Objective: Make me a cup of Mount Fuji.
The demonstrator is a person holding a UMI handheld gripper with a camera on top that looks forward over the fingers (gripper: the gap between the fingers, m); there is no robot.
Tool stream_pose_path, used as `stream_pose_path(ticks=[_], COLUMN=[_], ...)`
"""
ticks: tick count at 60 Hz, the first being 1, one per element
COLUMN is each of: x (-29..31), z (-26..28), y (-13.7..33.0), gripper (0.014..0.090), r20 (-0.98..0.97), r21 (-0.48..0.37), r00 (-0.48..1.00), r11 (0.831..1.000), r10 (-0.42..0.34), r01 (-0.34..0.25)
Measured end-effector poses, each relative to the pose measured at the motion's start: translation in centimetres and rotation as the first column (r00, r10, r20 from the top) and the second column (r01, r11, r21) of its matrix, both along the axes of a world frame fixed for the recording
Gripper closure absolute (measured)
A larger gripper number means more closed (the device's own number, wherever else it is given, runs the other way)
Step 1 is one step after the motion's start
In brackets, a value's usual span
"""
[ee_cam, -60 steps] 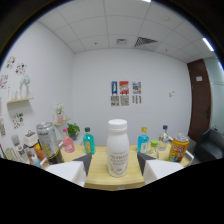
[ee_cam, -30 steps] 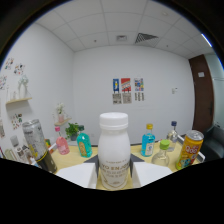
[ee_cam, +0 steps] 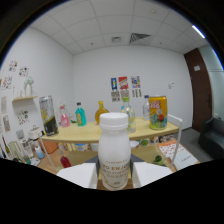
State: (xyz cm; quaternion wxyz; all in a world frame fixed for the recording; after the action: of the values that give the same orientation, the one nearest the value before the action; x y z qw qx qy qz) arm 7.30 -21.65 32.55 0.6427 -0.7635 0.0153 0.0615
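The claw (ee_cam: pixel 114 176) shows as two white fingers (ee_cam: pixel 80 175) low in the gripper view, and a white bottle (ee_cam: pixel 114 151) with a white screw cap stands upright between them, its printed label facing the camera. The fingers lie close against the bottle's lower sides, but whether both actually press on it or merely flank it cannot be told from this view. Just beyond the bottle runs a pale wooden bench (ee_cam: pixel 90 133), seen from slightly below its top. Along it, from one end to the other, stand a tall dark can (ee_cam: pixel 47 116), a pink bottle (ee_cam: pixel 64 116), a blue bottle (ee_cam: pixel 80 115), an amber bottle (ee_cam: pixel 101 111) partly hidden behind the white cap, a clear bottle (ee_cam: pixel 128 111), and a yellow can (ee_cam: pixel 158 112) with red and blue print, all upright and spaced apart from each other. Under the bench are a few small items too blurred to name. Off to one side, a wall shelf (ee_cam: pixel 22 100) carries small objects. On the far white wall hang several coloured posters (ee_cam: pixel 126 89), and a dark door (ee_cam: pixel 204 87) stands at the far side of the room.
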Motion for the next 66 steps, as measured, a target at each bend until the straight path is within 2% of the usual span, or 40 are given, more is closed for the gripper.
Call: stream_pose_path(ticks=[9,18,23,30,37,47,56,66], x=[2.2,4.3,4.9,5.2,5.5,6.6,6.5,5.6], z=[-11.3,-19.3,-21.3,-21.8,-21.6,-19.9,-18.6,-18.0], y=[-1.5,-2.0,-1.8,-1.2,-0.4,1.0,1.7,2.0], gripper=[0.0569,0.0570,0.0569,0.0568,0.0569,0.0571,0.0570,0.0569], r20=[0.013,0.102,0.230,0.489,0.710,0.928,0.969,0.920], r21=[-0.122,-0.238,-0.261,-0.256,-0.259,-0.243,-0.247,-0.267], r00=[0.999,0.993,0.973,0.869,0.685,0.297,-0.004,-0.305], r11=[0.992,0.967,0.961,0.965,0.965,0.970,0.969,0.963], r10=[-0.039,-0.065,-0.026,0.074,0.163,0.223,0.247,0.248], r01=[0.041,0.087,0.088,0.062,0.038,0.030,0.006,-0.023])
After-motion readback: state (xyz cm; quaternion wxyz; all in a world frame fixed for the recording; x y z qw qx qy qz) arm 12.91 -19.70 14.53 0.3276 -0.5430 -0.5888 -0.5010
